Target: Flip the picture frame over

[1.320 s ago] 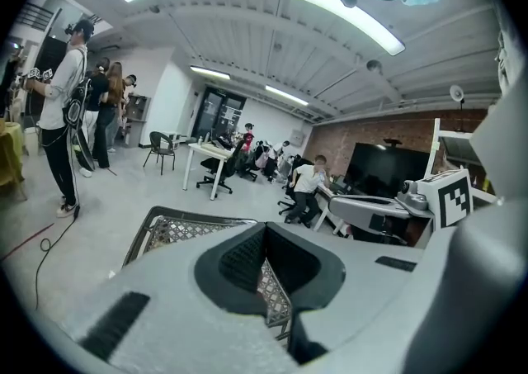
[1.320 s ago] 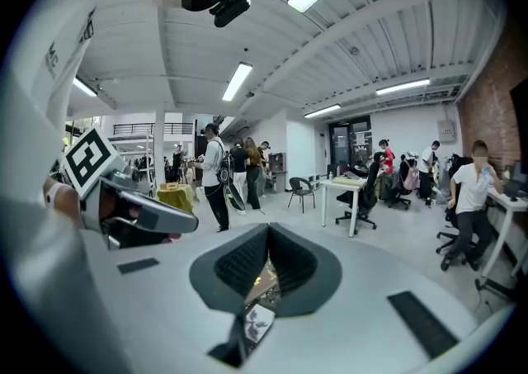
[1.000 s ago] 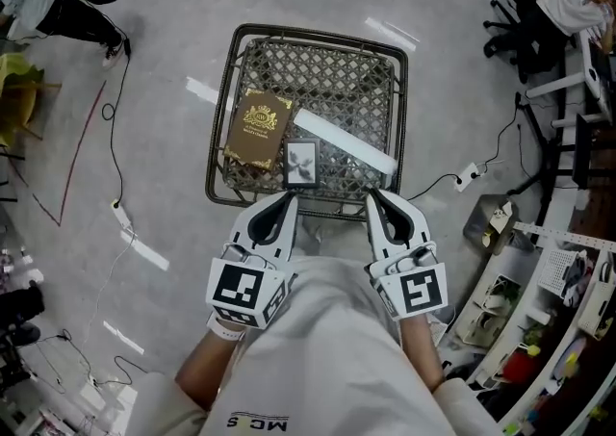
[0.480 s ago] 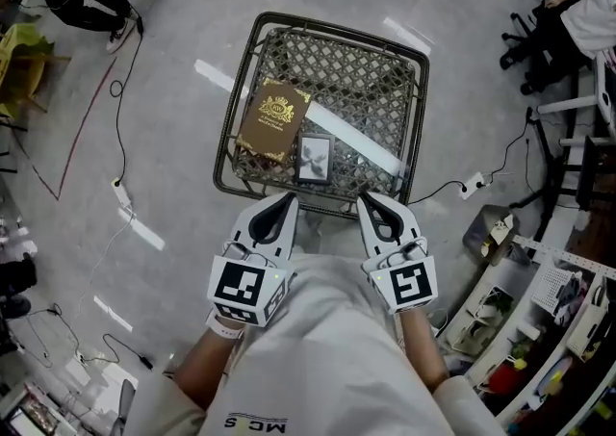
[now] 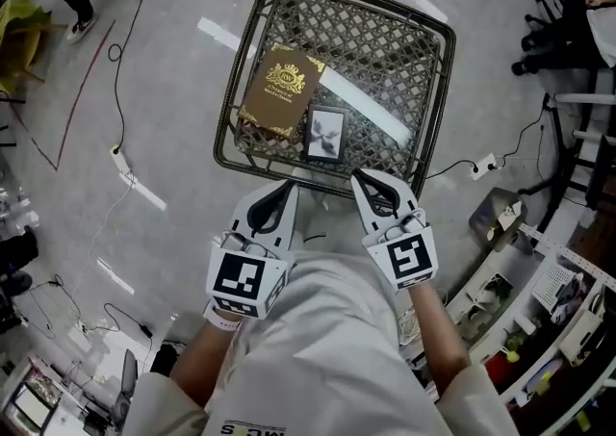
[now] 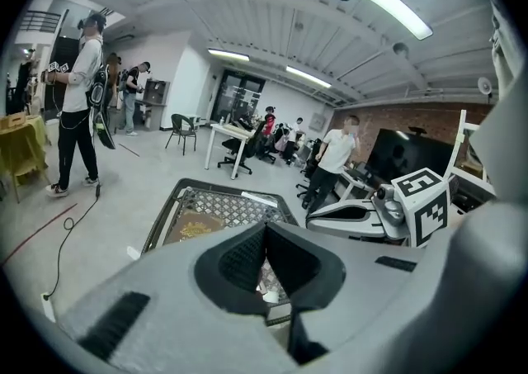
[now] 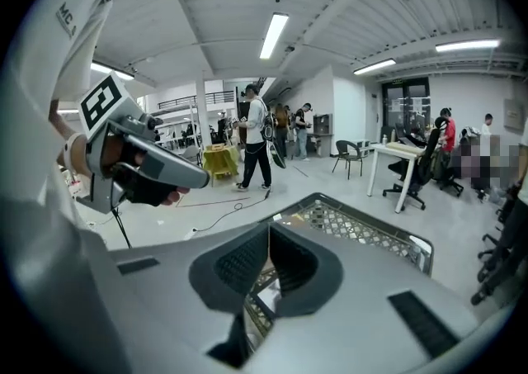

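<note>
The small picture frame point(image 5: 325, 133) lies picture side up, with a dark border, near the front edge of a low wire-lattice table point(image 5: 252, 52). It rests beside a brown book point(image 5: 281, 88). My left gripper point(image 5: 286, 190) is shut and empty, its tip just short of the table's front rim, to the left of the frame. Also shut and empty, my right gripper point(image 5: 360, 177) points at the rim just right of the frame. In the left gripper view the shut left gripper point(image 6: 266, 236) hides the frame. The right gripper point(image 7: 268, 236) also looks over the lattice.
A long white strip point(image 5: 366, 107) lies slantwise across the lattice behind the frame. Cables point(image 5: 115, 136) run over the grey floor at the left. Desks and clutter point(image 5: 539, 309) crowd the right. A person point(image 7: 256, 137) stands farther off in the room.
The head view has swung, so the table now sits higher in it. Both grippers stay shut by the front rim; the right tip has come closer to the frame.
</note>
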Demonstrator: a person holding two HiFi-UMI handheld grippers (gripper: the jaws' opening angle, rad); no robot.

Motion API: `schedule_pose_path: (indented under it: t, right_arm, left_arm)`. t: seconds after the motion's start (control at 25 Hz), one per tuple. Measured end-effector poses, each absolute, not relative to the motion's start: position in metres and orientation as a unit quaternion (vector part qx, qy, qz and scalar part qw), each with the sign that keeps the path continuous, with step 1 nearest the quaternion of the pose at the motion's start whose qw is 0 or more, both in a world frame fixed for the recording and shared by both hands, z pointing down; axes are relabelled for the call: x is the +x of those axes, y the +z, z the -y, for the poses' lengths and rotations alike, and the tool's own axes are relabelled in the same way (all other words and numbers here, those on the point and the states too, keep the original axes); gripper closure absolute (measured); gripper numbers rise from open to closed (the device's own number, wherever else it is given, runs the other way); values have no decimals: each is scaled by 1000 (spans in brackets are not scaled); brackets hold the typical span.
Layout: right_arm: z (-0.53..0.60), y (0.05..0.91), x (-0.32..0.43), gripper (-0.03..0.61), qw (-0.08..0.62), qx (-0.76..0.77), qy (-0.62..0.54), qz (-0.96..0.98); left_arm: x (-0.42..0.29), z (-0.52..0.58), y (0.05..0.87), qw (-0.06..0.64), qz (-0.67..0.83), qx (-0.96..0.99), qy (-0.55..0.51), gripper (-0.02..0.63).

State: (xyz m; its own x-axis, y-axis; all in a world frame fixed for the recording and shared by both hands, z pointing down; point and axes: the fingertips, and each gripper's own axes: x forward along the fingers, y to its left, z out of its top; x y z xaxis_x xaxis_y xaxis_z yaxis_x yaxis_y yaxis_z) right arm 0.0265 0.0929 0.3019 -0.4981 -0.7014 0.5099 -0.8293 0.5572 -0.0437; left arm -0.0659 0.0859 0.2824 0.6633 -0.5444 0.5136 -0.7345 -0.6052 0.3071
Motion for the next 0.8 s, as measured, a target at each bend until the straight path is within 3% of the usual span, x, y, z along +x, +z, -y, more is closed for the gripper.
schedule_pose_path:
  t: [0.44, 0.6, 0.8]
  right_arm:
    - [-85, 381, 1, 557, 281, 354, 149, 879]
    - [-83, 416, -6, 506, 303, 321, 136, 887]
    - [-83, 455, -10, 505, 337, 282, 128, 889]
  left_arm:
    - [-60, -84, 329, 284, 365, 860, 214, 595]
    - [-58, -84, 351, 290, 363, 857, 221, 595]
    - [-61, -85, 385, 300, 363, 848, 241, 597]
